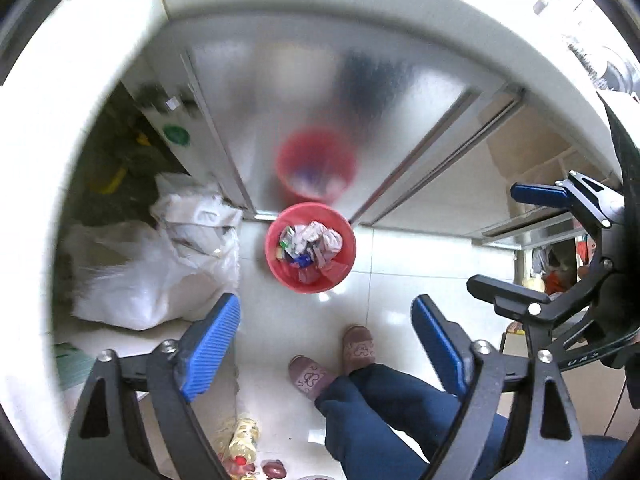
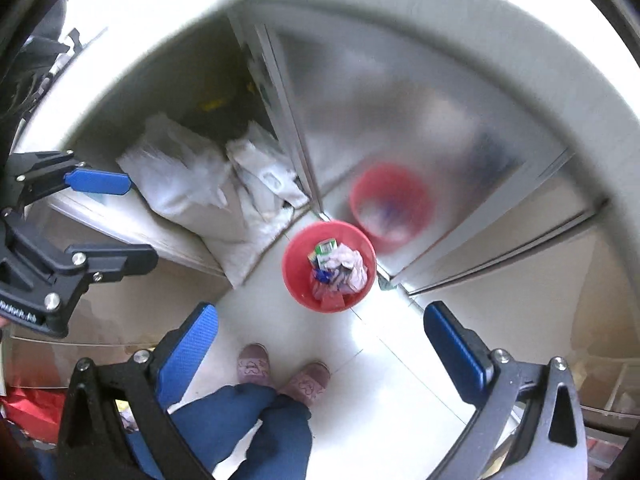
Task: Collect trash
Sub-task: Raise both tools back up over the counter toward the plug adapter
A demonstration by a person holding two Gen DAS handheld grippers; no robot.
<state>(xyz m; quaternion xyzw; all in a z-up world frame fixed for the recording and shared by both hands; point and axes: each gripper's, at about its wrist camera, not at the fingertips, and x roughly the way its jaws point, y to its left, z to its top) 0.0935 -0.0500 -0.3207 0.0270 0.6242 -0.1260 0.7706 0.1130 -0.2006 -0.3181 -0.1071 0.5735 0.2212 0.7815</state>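
Observation:
A red bin [image 1: 273, 240] stands on the white tiled floor far below, against a metal cabinet door. It holds crumpled paper and wrappers [image 1: 316, 242]. My left gripper [image 1: 326, 308] hangs high above it, pointing down, open with nothing between its blue pads. To the right in that view my right gripper [image 1: 496, 240] is open too. The right wrist view shows the same bin [image 2: 290, 264] and its trash [image 2: 344, 266] below my open, empty right gripper [image 2: 320, 312]. The left gripper [image 2: 134, 220] shows at the left edge.
White plastic bags [image 1: 152, 264] [image 2: 192, 188] lie left of the bin. The shiny cabinet door [image 1: 320, 92] mirrors the bin. A white countertop edge [image 1: 360, 0] runs above. A person's slippered feet [image 1: 312, 376] and blue trousers stand below; a bottle [image 1: 244, 436] lies on the floor.

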